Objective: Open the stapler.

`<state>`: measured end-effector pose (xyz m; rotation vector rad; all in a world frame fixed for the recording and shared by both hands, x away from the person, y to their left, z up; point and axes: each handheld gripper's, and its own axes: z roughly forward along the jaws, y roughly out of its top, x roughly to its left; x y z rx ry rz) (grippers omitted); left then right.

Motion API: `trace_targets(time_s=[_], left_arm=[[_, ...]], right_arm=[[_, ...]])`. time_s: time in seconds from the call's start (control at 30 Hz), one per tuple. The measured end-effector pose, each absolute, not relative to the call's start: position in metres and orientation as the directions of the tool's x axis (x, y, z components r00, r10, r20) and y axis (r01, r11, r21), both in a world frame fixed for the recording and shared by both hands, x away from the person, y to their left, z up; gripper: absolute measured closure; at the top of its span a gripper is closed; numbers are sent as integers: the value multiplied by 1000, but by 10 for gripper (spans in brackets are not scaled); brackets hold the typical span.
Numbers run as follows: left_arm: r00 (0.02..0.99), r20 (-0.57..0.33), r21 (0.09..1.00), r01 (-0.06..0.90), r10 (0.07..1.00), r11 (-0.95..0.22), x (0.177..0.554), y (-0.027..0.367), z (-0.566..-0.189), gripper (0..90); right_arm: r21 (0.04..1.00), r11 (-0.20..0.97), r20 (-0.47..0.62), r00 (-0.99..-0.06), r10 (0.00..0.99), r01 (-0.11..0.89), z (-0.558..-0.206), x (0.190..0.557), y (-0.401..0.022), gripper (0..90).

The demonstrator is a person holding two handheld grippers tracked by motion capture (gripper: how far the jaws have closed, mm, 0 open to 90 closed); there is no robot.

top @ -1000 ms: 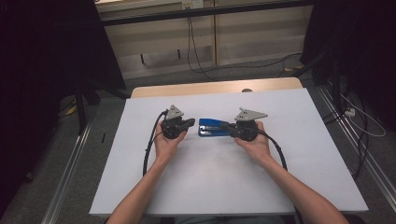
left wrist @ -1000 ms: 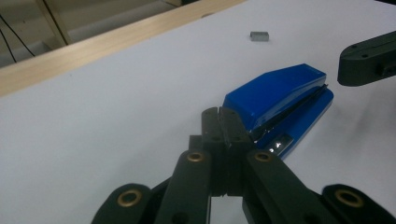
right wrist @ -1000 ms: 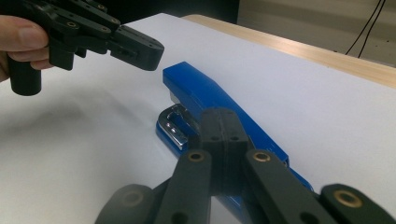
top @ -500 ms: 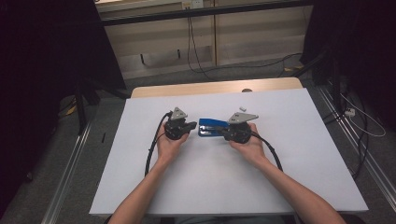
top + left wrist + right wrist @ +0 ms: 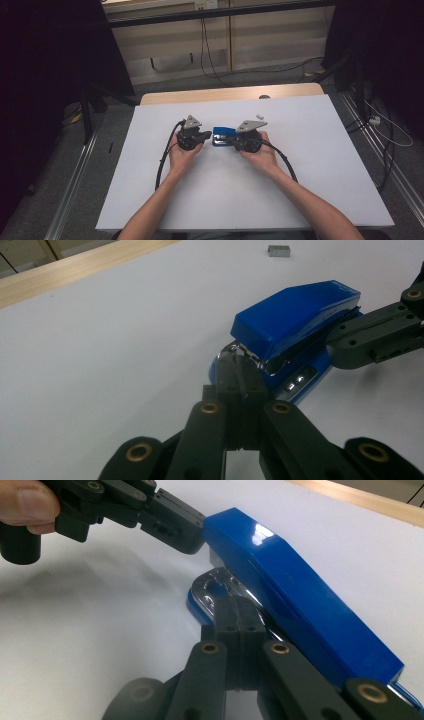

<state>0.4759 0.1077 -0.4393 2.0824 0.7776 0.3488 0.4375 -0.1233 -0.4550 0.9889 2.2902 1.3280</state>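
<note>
A blue stapler [image 5: 221, 133] lies on the white table [image 5: 325, 160] between my two grippers. My left gripper [image 5: 207, 135] is shut, and in the left gripper view its closed tips [image 5: 239, 376] meet the shiny metal nose of the stapler [image 5: 295, 322]. My right gripper [image 5: 233, 142] is shut too. In the right gripper view its closed tips [image 5: 235, 611] sit in the gap under the blue top of the stapler [image 5: 295, 590], against the metal part. Nothing is gripped between either pair of jaws. The person's hands hide much of both grippers from above.
A small grey staple block [image 5: 259, 116] lies just beyond the right gripper. A wooden strip [image 5: 230, 94] runs along the table's far edge. Cables [image 5: 165, 160] trail from both grippers toward the person. Dark floor and rails flank the table.
The right hand has shifted left with its gripper, closing in on the stapler and covering more of it. The left hand and the stapler have stayed put.
</note>
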Motion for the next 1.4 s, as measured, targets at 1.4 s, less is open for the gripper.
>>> trace_targets(time_s=[1.4], left_arm=[[767,-6,821,370,642,-435,474,99,-439,900]], right_arm=[[808,378,54,-695,717,453,-457,443,-117,900]])
